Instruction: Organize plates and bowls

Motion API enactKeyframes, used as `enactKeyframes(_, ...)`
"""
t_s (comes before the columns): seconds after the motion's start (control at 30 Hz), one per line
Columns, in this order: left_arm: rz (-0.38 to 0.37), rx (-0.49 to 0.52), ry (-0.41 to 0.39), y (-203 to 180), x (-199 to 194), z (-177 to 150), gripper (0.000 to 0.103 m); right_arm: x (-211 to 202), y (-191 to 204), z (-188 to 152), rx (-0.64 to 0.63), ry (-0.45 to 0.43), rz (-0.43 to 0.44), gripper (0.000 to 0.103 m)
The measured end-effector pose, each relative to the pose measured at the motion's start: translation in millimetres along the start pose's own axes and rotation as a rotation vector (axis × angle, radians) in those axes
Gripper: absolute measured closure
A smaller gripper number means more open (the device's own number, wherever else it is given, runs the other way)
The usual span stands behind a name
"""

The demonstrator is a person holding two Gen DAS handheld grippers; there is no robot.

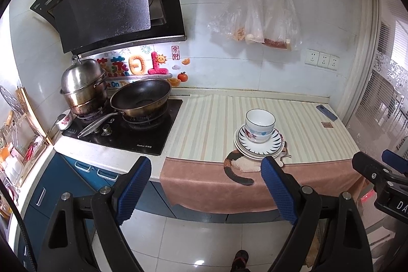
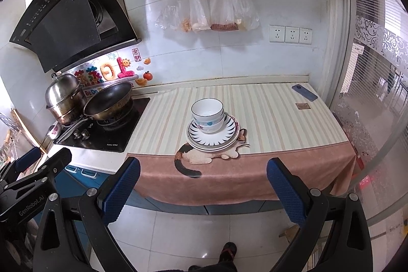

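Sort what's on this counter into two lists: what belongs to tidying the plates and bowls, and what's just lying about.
Belongs to the job:
- stacked bowls
- stacked plates under them
- left claw and right claw, both open and held back from the counter

Just lying about:
- wok
- steamer pot
- phone
- hanging plastic bags
- small bowl with spoon beside the stove

Nested bowls (image 2: 207, 116) atop stacked plates (image 2: 213, 138)
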State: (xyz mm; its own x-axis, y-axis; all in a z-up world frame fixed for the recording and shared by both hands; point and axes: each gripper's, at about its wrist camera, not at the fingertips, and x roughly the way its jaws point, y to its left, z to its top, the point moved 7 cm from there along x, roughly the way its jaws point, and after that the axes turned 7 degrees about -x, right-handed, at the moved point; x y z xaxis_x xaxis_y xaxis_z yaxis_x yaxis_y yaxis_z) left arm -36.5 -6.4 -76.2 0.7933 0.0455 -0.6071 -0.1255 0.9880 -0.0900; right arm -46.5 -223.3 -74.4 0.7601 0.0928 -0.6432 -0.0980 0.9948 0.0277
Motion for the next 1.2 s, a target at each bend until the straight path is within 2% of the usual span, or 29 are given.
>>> enactKeyframes(1.2,0.005,-0.003,-0.010,-11,-7,-3,0.015,2,2,4,-0.009,0.000,0.000,0.002)
